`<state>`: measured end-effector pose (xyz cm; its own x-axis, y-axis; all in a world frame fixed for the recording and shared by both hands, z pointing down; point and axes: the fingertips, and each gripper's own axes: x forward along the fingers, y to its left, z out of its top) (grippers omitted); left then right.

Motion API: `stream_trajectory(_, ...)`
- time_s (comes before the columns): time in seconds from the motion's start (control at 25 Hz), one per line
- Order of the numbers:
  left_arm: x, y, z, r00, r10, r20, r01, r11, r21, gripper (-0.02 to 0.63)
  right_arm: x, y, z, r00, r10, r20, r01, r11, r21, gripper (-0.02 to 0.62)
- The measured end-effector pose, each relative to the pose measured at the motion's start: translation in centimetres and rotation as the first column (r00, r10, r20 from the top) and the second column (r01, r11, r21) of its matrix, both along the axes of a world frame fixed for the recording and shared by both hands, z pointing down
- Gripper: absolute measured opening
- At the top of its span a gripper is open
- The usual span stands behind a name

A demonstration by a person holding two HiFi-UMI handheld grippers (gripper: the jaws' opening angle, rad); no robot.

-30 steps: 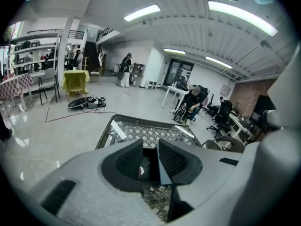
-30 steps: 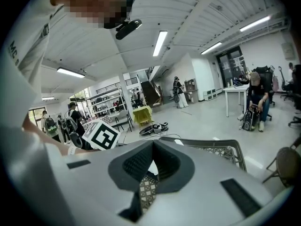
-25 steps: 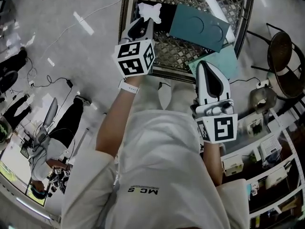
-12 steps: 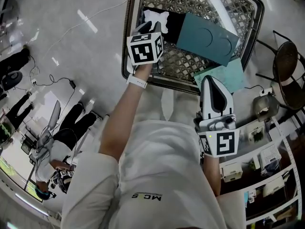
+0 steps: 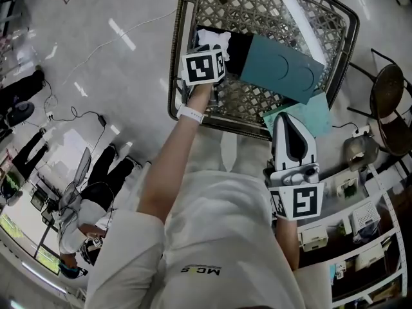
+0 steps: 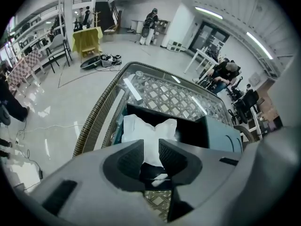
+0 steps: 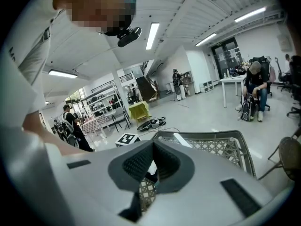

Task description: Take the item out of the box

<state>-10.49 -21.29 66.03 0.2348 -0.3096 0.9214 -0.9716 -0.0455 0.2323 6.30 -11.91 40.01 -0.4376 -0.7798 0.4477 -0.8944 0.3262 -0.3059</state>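
Note:
An open black box (image 5: 235, 47) lies on a lattice-topped table (image 5: 175, 76) with a white crumpled item (image 5: 212, 38) inside at its left end. A teal lid (image 5: 283, 69) leans on the box's right side. My left gripper (image 5: 208, 49) hovers over the box's near edge, jaws a little apart. In the left gripper view the white item (image 6: 148, 131) shows just beyond the left gripper (image 6: 151, 149), not held, inside the box (image 6: 190, 131). My right gripper (image 5: 288, 116) stays back at the table's near edge, shut and empty; the right gripper (image 7: 151, 161) faces the table (image 7: 211, 147).
A second teal sheet (image 5: 304, 113) hangs over the table's near right corner. A dark round chair (image 5: 389, 102) and white shelves (image 5: 360, 217) stand at the right. Cables (image 5: 71, 118) run over the pale floor at the left, where people stand.
My left gripper has moved forward from the table's near edge to just over the box and the white item. The right gripper has hardly moved.

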Motion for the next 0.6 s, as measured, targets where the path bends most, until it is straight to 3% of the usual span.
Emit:
stream_trajectory(0.24, -0.4, 0.2, 1.4, 0.999, -0.015, 0.048, 0.018, 0.997, -0.081, 0.046, 0.1, -1.1, -0.3, 1.000, 0.002, 0.001, -0.002, 1.000, 0.012, 0.015)
stream_trajectory(0.6, -0.1, 0.1, 1.5, 0.999, -0.005, 0.049, 0.009, 0.997, -0.079, 0.025, 0.3, -1.2, -0.3, 1.000, 0.002, 0.003, -0.002, 1.000, 0.011, 0.015)
